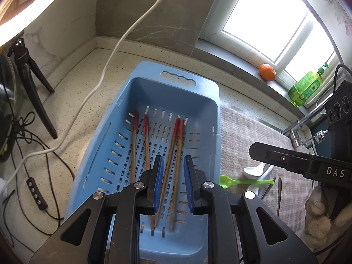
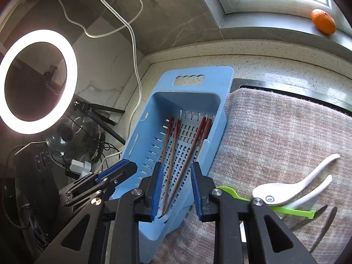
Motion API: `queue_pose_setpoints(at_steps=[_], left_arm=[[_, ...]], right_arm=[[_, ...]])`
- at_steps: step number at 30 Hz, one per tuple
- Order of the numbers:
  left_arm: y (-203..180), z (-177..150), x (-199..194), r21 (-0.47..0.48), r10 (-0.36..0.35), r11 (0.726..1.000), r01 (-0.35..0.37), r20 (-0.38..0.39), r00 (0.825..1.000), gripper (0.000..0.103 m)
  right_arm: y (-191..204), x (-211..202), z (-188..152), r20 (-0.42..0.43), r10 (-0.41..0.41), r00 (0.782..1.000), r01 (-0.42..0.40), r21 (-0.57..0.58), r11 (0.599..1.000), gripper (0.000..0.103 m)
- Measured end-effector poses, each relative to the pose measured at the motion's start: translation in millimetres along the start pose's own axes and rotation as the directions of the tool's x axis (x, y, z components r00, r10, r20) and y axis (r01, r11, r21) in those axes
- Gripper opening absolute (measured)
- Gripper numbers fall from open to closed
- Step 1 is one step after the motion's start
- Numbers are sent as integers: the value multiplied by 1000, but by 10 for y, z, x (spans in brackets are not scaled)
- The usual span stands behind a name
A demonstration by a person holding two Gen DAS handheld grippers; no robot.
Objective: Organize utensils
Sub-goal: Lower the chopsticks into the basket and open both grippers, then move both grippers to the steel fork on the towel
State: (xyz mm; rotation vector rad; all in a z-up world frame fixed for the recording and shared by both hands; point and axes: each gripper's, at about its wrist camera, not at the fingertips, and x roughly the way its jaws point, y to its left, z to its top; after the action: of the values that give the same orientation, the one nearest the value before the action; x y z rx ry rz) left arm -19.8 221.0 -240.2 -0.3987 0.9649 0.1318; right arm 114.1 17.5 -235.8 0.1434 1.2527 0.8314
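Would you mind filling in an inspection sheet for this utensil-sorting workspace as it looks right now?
Surface: speckled countertop; grey towel beside the basket.
Job's things: blue basket holds four red-tipped chopsticks; two white spoons, green plastic spoon and dark metal utensils lie on the towel.
Clutter: orange and green bottle on the sill; glass lid.
Grippers: left gripper open above the basket, empty; right gripper open, empty.
Cables: white cable, thin black wires.
Surroundings: window, ring light, tripod, faucet.
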Motion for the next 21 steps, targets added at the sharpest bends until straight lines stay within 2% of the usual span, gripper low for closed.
queue_pose_setpoints(at_steps=[2,6,10,14,18,21], left_arm=[[-92,-51,-16,4,3,1000,-3,2,1000,26],[-291,-166,-45,7,0,1000,0,5,1000,28],[-491,-289,-71,14,-10,1000,9,8,1000,37],[-710,-432,-75,35,-29,999,29,-1,1000,38],[-916,-595,-35,51,-54,997,55,-22,998,40],[-1069,-733,37,65,-77,995,81,-55,996,45]], right_arm=[[-69,-101,-36,0,1,1000,-1,-12,1000,27],[-228,-317,-123,17,8,1000,-7,-28,1000,35],[-438,-524,-224,30,10,1000,-9,-39,999,36],[-686,-711,-341,58,-6,998,8,-35,999,36],[-983,-818,-463,28,-8,1000,9,-9,1000,40],[-1209,-872,-575,3,-8,1000,8,14,1000,48]])
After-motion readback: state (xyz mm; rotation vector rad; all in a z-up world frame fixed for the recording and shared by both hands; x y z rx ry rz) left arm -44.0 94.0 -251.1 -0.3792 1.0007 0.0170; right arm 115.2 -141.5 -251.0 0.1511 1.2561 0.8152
